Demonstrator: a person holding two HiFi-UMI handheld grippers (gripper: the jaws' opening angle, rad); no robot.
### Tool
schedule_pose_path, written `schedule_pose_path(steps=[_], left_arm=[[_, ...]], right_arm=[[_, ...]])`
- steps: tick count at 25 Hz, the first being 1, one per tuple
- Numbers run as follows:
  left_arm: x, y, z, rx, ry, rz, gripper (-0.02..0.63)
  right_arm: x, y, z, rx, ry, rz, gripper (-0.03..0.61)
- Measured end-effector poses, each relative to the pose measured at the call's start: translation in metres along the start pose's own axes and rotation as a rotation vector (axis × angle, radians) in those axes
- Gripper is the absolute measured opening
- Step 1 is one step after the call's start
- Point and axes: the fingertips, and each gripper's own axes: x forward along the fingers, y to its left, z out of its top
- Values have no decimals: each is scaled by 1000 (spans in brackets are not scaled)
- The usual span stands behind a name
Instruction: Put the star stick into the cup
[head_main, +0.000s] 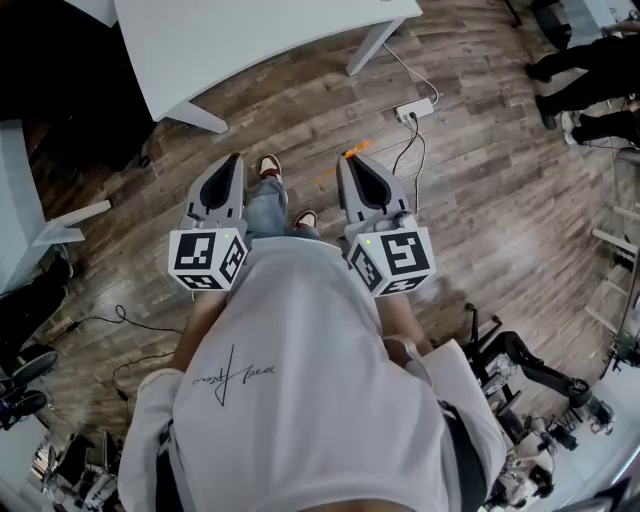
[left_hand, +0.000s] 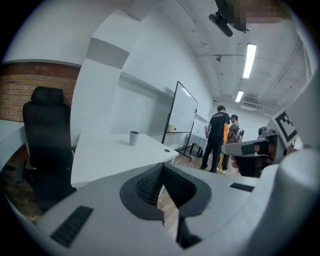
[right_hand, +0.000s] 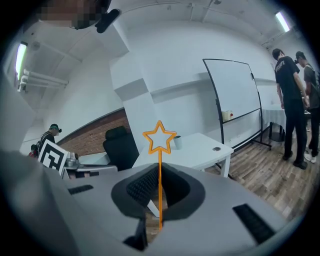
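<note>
Head view, left gripper (head_main: 231, 162): pointing forward over the wood floor (head_main: 480, 200), riding low on the person's left side.
Head view, right gripper (head_main: 350, 162): running parallel to the left one, well apart from it, with the person's shoes (head_main: 270, 166) showing between the two.
Head view, stick (head_main: 357, 149): poking out as an orange streak just past the right gripper's tips.
Head view, table (head_main: 250, 40): lying ahead of both grippers, beyond their tips.
Left gripper view, left gripper (left_hand: 163, 167): jaws pressing together, clenched on nothing, with only floor showing through the slit behind the tips.
Left gripper view, cup (left_hand: 133, 138): standing upright on the table (left_hand: 110, 157), well ahead of the tips and a little to their left.
Left gripper view, room: a black chair (left_hand: 45, 130) sitting far left of the jaws, a whiteboard (left_hand: 182, 115) and two people (left_hand: 218, 135) standing ahead to the right.
Right gripper view, right gripper (right_hand: 159, 170): jaws squeezing the stick (right_hand: 160, 157) by its shaft, with the star head rising upright above the tips.
Right gripper view, cup (right_hand: 177, 142): sitting on the table (right_hand: 200, 150) well ahead of the jaws, peeking out just right of the star.
</note>
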Motion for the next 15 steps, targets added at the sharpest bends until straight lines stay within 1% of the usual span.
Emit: schedule_pose_path(steps=[5, 11, 15], left_arm=[[18, 28, 20, -2, -17, 4, 8], [42, 63, 47, 1, -50, -11, 8], [54, 85, 64, 0, -72, -18, 8]], right_arm=[[36, 5, 19, -17, -2, 15, 15], [79, 14, 42, -47, -16, 15, 15], [105, 22, 54, -70, -19, 31, 15]])
